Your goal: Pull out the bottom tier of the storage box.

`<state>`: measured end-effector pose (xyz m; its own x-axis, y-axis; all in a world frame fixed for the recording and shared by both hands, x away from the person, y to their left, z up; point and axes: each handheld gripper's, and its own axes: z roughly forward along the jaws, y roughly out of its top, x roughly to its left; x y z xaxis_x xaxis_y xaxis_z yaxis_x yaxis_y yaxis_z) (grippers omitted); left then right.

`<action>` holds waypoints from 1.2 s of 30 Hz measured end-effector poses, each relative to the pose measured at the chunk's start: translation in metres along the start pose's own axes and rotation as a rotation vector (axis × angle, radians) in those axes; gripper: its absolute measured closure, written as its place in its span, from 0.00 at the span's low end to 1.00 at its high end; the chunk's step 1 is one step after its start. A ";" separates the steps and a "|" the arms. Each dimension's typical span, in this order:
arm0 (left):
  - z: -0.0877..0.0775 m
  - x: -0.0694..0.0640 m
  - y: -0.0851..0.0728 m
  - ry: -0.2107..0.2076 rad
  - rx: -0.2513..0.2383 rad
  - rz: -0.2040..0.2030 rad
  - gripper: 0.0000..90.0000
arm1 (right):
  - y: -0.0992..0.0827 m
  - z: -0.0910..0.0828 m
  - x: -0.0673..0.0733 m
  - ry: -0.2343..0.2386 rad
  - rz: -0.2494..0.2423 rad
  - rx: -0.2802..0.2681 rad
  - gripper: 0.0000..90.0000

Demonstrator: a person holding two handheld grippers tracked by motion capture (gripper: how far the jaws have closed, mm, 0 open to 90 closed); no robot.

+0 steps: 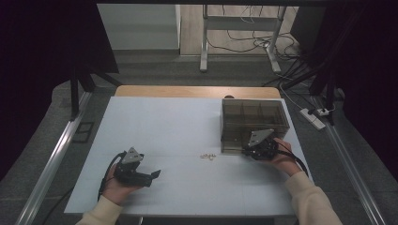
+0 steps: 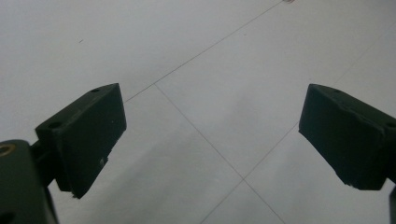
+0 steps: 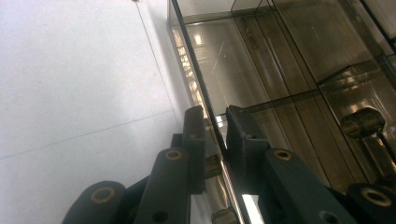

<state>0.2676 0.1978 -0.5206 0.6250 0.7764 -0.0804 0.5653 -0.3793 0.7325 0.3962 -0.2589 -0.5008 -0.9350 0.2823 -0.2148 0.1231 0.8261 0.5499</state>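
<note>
Over on the left, the left gripper (image 1: 152, 176) rests low on the white table (image 1: 187, 187), its jaws wide apart with nothing between them. Small pale pieces (image 1: 208, 156) lie mid-table, just beside the smoky clear box (image 1: 253, 123). At the right, the right gripper (image 1: 249, 151) has its jaws clamped on the box's near wall.

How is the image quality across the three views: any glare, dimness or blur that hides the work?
High view: dim, dark at both sides, yet the table reads clearly. Left gripper view: evenly lit, soft shadows under the open left gripper. Right gripper view: bright reflections streak the smoky box wall that the right gripper clamps; near parts look soft.
</note>
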 end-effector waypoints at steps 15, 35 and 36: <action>0.000 0.000 0.000 -0.001 -0.002 0.001 0.08 | 0.000 -0.001 0.002 0.008 0.003 0.002 0.86; -0.001 0.000 0.000 0.000 -0.002 0.000 0.08 | 0.000 -0.004 0.005 0.030 0.004 0.006 0.87; -0.001 -0.001 0.000 0.000 -0.002 0.001 0.08 | 0.000 -0.004 0.005 0.030 0.004 0.006 0.87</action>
<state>0.2670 0.1977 -0.5202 0.6255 0.7762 -0.0793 0.5636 -0.3792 0.7339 0.3900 -0.2592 -0.4990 -0.9441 0.2709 -0.1878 0.1288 0.8277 0.5461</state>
